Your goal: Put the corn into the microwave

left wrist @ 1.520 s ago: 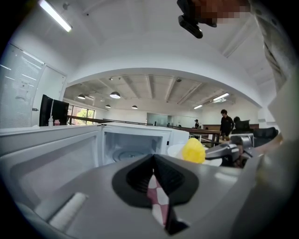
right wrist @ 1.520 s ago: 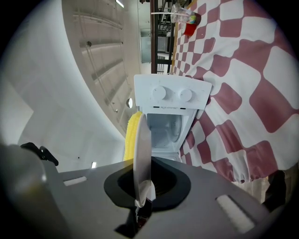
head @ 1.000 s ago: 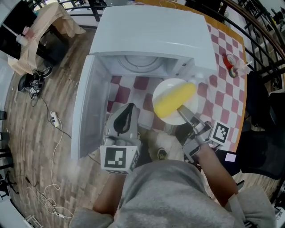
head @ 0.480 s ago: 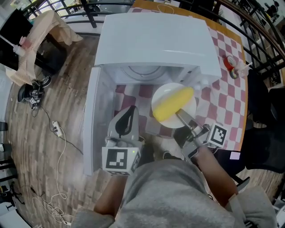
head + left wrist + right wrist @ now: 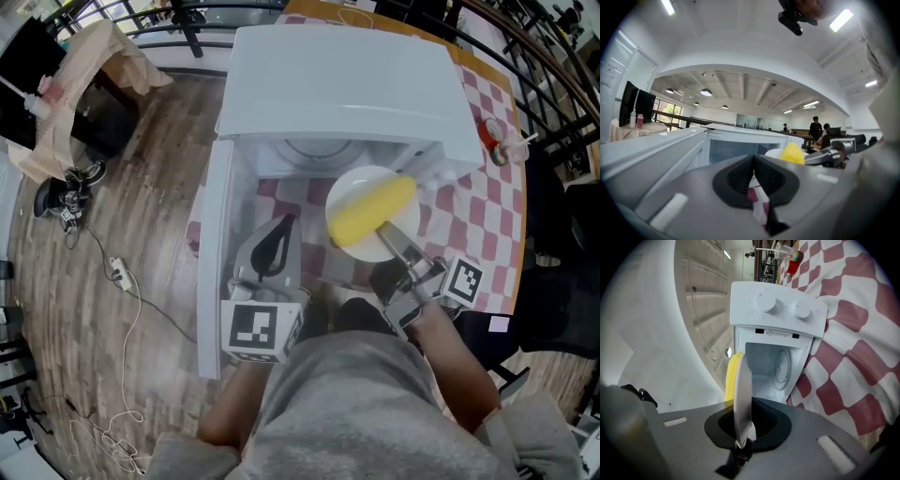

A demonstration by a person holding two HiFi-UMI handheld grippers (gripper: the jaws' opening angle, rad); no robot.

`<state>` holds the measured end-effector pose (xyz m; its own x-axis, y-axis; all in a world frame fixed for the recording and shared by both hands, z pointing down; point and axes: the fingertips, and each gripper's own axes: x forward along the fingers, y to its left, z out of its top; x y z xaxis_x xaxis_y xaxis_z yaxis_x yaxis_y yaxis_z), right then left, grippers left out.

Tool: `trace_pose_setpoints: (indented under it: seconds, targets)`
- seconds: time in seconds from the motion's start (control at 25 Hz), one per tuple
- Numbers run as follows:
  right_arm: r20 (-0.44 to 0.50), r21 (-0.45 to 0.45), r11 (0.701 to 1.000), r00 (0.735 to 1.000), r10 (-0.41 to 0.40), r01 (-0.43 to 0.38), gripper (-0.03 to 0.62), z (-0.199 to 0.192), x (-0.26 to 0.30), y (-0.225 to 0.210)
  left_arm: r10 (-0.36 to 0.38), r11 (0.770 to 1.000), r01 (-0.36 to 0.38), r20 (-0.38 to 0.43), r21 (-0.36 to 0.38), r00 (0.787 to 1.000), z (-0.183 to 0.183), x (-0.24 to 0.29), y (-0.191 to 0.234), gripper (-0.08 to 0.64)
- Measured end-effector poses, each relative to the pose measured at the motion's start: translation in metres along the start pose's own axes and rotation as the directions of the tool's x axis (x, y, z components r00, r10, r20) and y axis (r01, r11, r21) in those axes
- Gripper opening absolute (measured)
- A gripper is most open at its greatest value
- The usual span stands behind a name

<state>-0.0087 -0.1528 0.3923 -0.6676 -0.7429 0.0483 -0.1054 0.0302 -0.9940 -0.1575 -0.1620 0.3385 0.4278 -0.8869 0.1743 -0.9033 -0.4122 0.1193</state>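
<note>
Lying across a white plate (image 5: 351, 184), the corn (image 5: 371, 209) is held just ahead of the right claw (image 5: 386, 231), whose jaws are clamped on the plate's near rim. Plate and corn are kept level in front of the open cavity of the microwave (image 5: 347, 84), not yet inside it. The microwave is seen straight beyond this claw, with two knobs beside the opening and a round glass tray within. The door (image 5: 217, 253) is swung wide open, on the outer side of the left claw (image 5: 279, 225). That claw is held beside the right one, apart from the plate, with its jaws brought together on nothing. A red-and-white checkered cloth (image 5: 487, 202) is spread under the microwave, beyond and to the right of the right claw.
</note>
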Motion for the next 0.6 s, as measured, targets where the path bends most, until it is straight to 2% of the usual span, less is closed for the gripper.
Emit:
trace_pose_setpoints:
  seconds: [0.16,0.6]
  targets:
    - [0.011,0.009,1.0,1.0,-0.009,0.009,0.006,0.001,0.006,-0.002,-0.01,1.0,0.01,0.011,0.014,1.0,0.0,0.002,0.004,0.009]
    - [0.018,0.001,1.0,0.999,-0.029,0.029,0.006,0.0,0.024,-0.016,0.022,1.0,-0.022,-0.037,-0.001,0.999,-0.015,0.003,0.025,0.009]
